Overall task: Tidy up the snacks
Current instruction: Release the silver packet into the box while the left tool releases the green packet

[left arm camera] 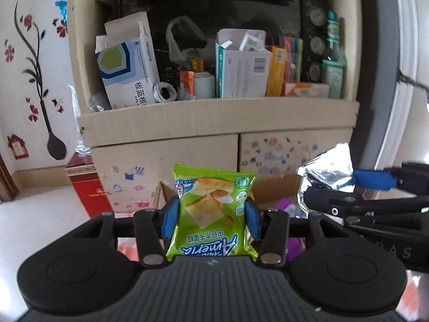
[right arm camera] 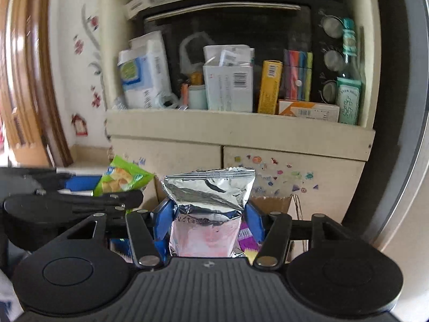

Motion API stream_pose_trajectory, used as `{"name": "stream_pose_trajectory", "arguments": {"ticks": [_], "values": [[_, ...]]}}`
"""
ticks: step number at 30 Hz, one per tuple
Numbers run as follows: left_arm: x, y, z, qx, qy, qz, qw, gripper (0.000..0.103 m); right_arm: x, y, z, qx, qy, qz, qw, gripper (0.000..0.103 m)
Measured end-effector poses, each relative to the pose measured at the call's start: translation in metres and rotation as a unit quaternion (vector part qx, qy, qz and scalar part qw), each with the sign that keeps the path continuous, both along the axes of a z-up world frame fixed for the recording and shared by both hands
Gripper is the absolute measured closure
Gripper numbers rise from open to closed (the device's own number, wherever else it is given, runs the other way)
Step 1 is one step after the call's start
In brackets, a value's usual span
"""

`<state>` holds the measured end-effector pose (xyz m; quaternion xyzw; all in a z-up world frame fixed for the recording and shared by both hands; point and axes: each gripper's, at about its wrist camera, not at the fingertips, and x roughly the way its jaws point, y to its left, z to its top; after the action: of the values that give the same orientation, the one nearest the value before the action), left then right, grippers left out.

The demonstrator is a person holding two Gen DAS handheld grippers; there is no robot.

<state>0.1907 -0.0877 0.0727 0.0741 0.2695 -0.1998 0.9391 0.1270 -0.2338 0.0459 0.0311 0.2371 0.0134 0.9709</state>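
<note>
Left wall: flower decals (left arm camera: 32, 53) and a red house-shaped sticker (left arm camera: 17, 147). On the floor beside the cabinet stands a red box (left arm camera: 91, 193). The cabinet (left arm camera: 214, 123) shelf carries, left to right, a blue-and-white medicine box (left arm camera: 128, 72) printed "板蓝根", a white carton (left arm camera: 241, 72) with a barcode, a yellow box (left arm camera: 276, 72), and a green-labelled glass bottle (left arm camera: 332, 64), all in front of a black toaster oven (left arm camera: 214, 18). Cabinet doors bear small coloured stickers.

The left claw (left arm camera: 211, 217) is pinching a green bread packet (left arm camera: 211, 212) by both side edges, held upright in the air before the cabinet; its label, seen inverted, reads "Ameria" or similar. To its right, the right claw (right arm camera: 209, 222) is pinching a silver foil bag (right arm camera: 209, 201), likewise held upright; its printed line is not legible. A cardboard box (right arm camera: 270, 204) sits below, behind the bag.
</note>
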Motion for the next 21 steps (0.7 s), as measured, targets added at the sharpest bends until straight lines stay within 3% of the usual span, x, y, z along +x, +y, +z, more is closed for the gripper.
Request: {"name": "stream_pose_trajectory", "arguments": {"ticks": [2,5,13,21], "values": [[0.015,0.0,-0.004,-0.014,0.02,0.0,0.9997,0.048,0.01,-0.005,-0.001,0.008,-0.013,-0.027,1.0,0.023],[0.02,0.004,-0.012,-0.026,0.032,0.02,0.999,0.032,0.013,-0.011,-0.001,0.032,-0.022,-0.044,0.998,0.013],[0.007,0.006,-0.005,0.009,0.021,0.006,0.9997,0.026,0.01,-0.013,0.002,0.039,0.0,-0.029,0.999,0.009],[-0.012,0.025,-0.009,0.045,0.029,-0.002,0.9986,0.022,-0.007,0.007,-0.008,-0.016,0.038,0.043,0.998,0.009]]}}
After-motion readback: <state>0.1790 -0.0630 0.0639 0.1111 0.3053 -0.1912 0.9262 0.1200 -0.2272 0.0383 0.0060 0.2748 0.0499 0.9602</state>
